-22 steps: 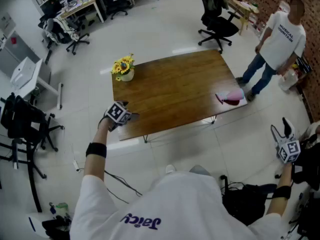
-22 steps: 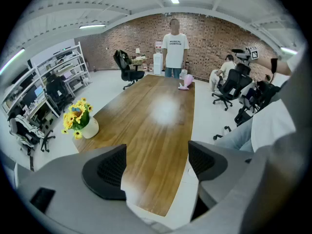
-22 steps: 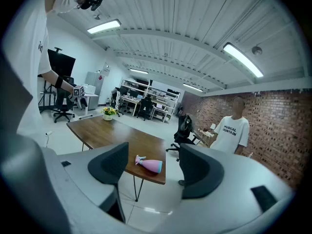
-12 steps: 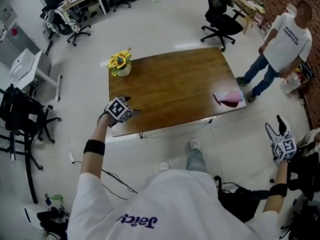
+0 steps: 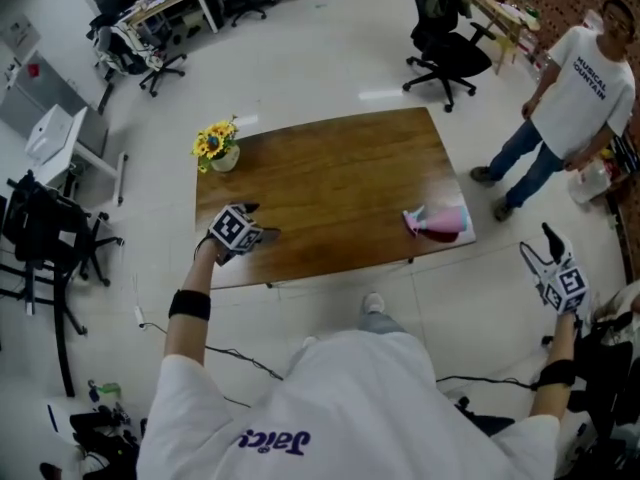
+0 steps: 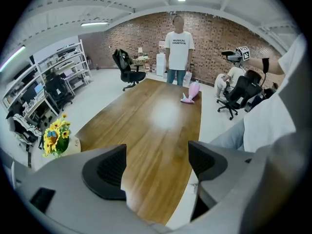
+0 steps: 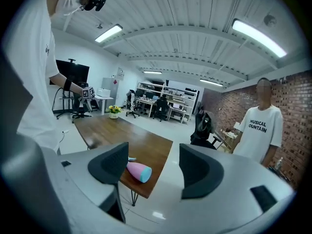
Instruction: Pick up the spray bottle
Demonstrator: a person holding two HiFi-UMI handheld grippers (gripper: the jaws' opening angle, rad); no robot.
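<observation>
Right tool [image 7: 153, 167] is spread wide and empty, well off the desk [image 5: 330, 168] — a clumsy bump could roll the spray bottle [image 5: 440, 223] off its edge.

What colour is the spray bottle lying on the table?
Pink, with a light blue base. The spray bottle shows best in the right gripper view.
</observation>
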